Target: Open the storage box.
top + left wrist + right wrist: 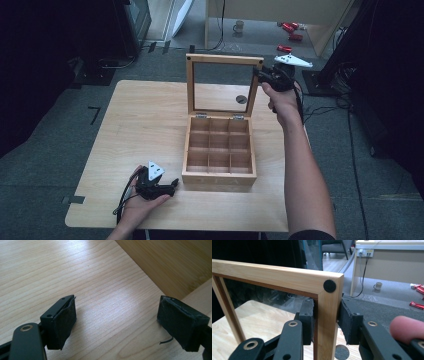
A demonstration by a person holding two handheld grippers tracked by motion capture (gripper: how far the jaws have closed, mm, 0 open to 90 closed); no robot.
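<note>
A wooden box [219, 180] with several empty compartments stands mid-table, its glass-paned lid [225, 59] raised upright at the back. My right gripper [260, 74] is shut on the lid's right frame rail just below the top corner. In the right gripper view its pads [308, 322] press both sides of that rail [327, 315], under a black round bumper [329, 286]. My left gripper [172, 185] lies on the table by the box's front left corner. Its jaws [117, 315] stand open over bare wood, with the box's side wall [170, 262] just beyond.
The light wooden table [145, 115] has a round cable hole [241, 99] behind the lid. On the floor beyond sit a mug [239, 26] and red cans [290, 27]. Cables [325, 107] trail on the floor at the right, and dark furniture stands at the left.
</note>
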